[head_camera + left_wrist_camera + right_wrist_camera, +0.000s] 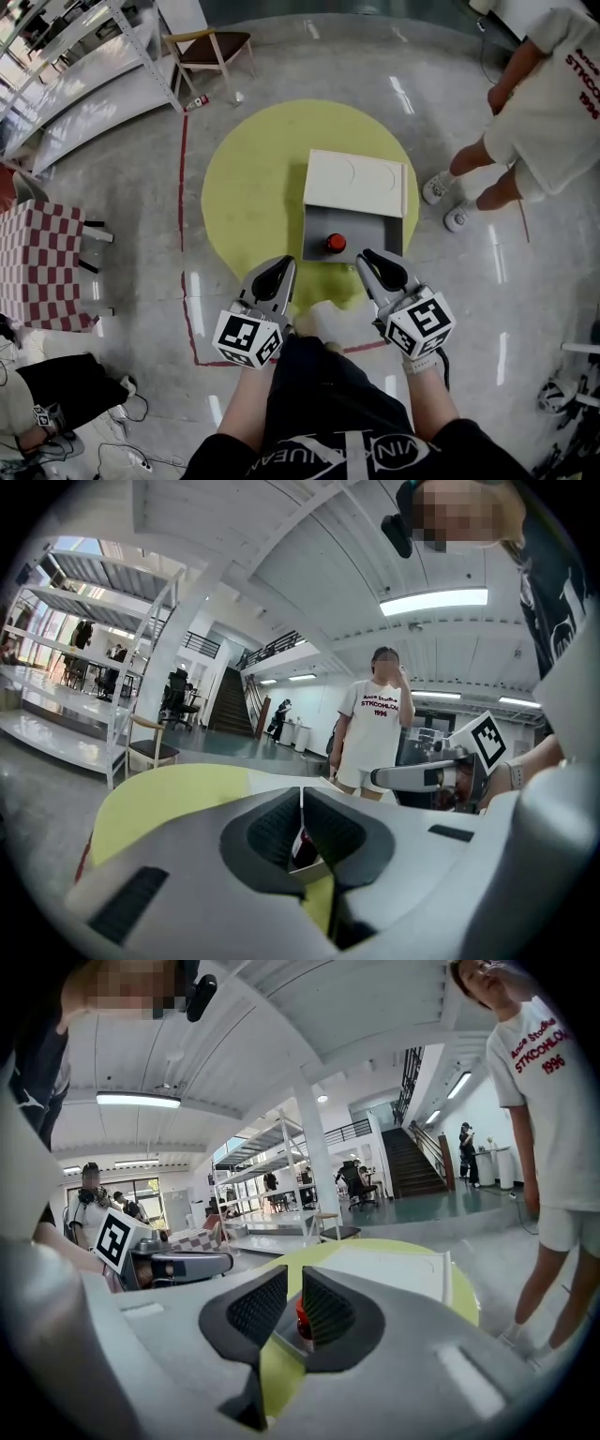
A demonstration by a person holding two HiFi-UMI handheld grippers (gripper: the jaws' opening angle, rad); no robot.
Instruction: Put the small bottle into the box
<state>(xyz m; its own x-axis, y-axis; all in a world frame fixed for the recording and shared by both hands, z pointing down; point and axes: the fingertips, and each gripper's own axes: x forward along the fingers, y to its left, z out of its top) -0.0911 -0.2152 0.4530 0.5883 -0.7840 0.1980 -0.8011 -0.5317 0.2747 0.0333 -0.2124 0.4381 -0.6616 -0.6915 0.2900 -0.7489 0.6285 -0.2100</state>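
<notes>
Glossy grey floor (131,178) bears a yellow circle (253,178) under the box (370,232).

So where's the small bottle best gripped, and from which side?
Likely the red cap, from straight above: the small bottle appears to stand upright inside the open box, whose walls would block a sideways approach.

Small bottle (335,244) in box (372,232)

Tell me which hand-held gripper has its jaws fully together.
The left hand-held gripper; the right hand-held gripper shows a narrow gap between its jaws.
</notes>
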